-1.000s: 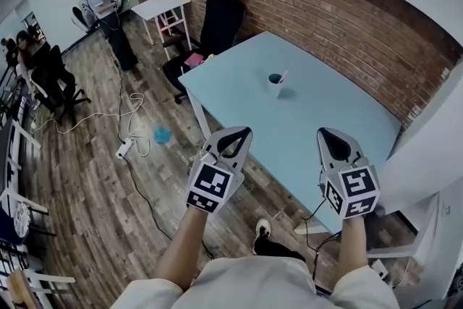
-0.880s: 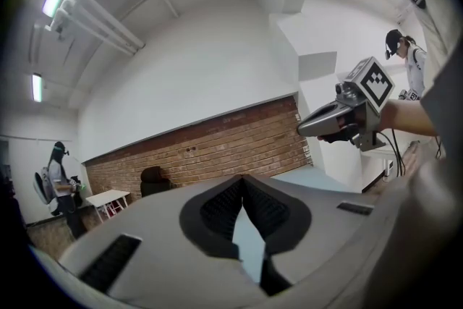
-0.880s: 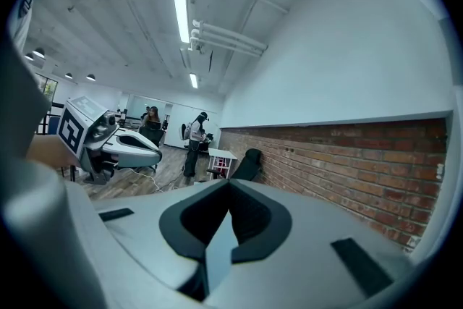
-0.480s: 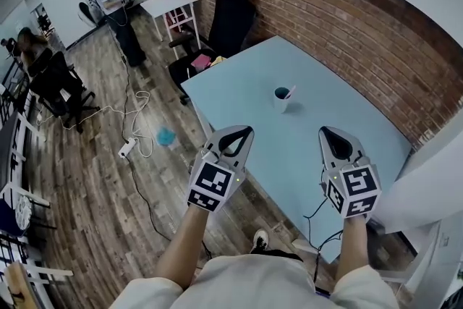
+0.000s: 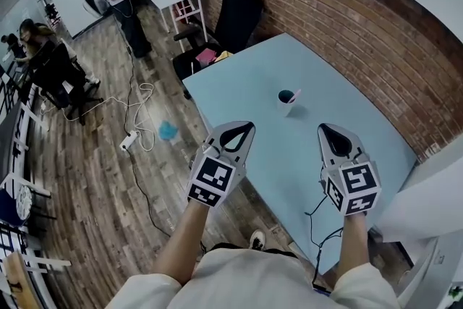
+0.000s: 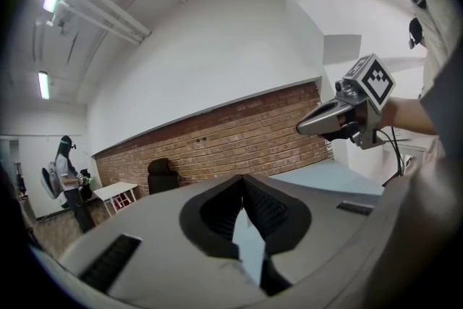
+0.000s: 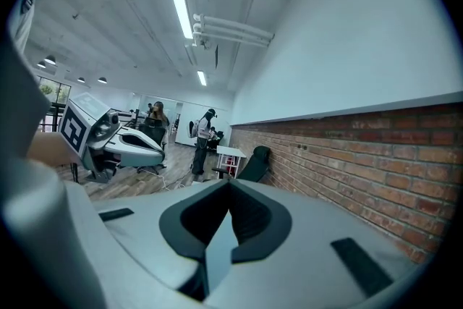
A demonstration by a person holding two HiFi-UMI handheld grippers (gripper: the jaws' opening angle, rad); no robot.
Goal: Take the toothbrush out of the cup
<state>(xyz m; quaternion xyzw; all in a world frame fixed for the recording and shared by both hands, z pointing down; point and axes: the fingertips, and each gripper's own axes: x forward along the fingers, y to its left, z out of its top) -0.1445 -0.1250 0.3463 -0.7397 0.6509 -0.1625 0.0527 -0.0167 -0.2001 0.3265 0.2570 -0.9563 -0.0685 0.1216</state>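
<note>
Task not yet begun: toothbrush stands in white cup, mid blue table, toward far side. L gripper & R gripper hover at near edge, well apart from cup, jaws together, both empty

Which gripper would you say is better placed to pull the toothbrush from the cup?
Right, marginally. The cup stands ahead, between the left gripper and the right gripper, but the toothbrush leans toward the right side. Both grippers are shut and empty.

Left tongs and right tongs, both closed, empty, level.
</note>
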